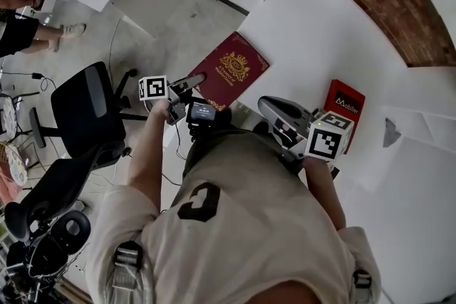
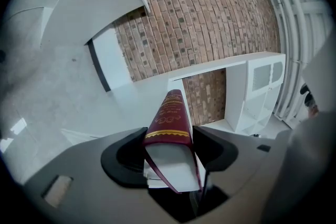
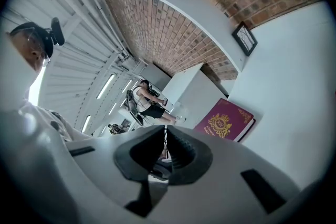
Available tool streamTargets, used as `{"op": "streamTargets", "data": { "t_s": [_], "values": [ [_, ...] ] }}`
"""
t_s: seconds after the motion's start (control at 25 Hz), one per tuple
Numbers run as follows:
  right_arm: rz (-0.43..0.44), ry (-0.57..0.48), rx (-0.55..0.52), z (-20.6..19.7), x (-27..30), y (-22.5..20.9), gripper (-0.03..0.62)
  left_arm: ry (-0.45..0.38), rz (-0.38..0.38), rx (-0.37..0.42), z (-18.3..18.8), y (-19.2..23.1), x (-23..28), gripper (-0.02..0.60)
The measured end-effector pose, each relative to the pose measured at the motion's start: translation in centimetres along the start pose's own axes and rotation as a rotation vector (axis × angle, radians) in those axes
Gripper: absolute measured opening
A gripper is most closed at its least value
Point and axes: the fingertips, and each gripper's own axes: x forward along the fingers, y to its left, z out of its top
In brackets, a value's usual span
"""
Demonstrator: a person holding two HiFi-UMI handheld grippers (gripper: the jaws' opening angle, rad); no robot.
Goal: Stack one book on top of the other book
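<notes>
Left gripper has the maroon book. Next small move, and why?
Probably raise the left gripper a little to lift the maroon book off the table. Its fingers are clamped on the book's near edge, and the red book lies flat to the right with nothing on it. The right gripper is shut and empty.

A broad white worktop [image 1: 335, 32] fills the right side of the head view, its left edge running beside a grey concrete floor [image 1: 178, 32]. Two books are on it, well apart. A maroon book [image 1: 234, 69] with a gold crest and gold corner ornaments sits at the worktop's left corner, front cover up, part of it reaching past the edge over the floor. A smaller red book [image 1: 347, 105] with white lettering lies flat near the worktop's near edge, to the right.
</notes>
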Motion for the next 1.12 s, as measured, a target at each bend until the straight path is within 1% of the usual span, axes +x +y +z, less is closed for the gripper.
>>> {"op": "streamTargets", "data": {
  "t_s": [0.16, 0.24, 0.28, 0.4, 0.52, 0.64, 0.84, 1.12],
  "values": [
    [0.008, 0.005, -0.008, 0.3, 0.2, 0.0, 0.006, -0.023, -0.029, -0.013, 0.2, -0.5, 0.1, 0.259],
    [0.010, 0.008, -0.008, 0.2, 0.3, 0.0, 0.006, -0.040, -0.026, -0.013, 0.3, -0.5, -0.3, 0.256],
    [0.008, 0.009, -0.007, 0.2, 0.3, 0.0, 0.006, -0.049, -0.020, -0.013, 0.3, -0.5, -0.5, 0.256],
    [0.009, 0.011, 0.000, 0.1, 0.2, 0.0, 0.006, -0.063, 0.029, -0.009, 0.3, -0.1, -1.2, 0.253],
    [0.014, 0.021, 0.003, 0.0, 0.2, 0.0, 0.006, -0.075, 0.023, -0.032, 0.3, -0.4, -1.5, 0.252],
    [0.014, 0.022, 0.008, 0.1, 0.2, -0.2, 0.006, -0.085, 0.059, -0.004, 0.8, -0.1, -2.2, 0.252],
    [0.010, 0.030, 0.021, -0.1, -0.4, -0.4, 0.006, -0.096, 0.091, 0.019, 1.0, -0.7, -2.8, 0.252],
    [-0.005, 0.047, 0.016, 0.2, -0.8, -0.7, 0.006, -0.137, 0.127, 0.003, 2.2, -2.3, -2.9, 0.244]
  ]
}}
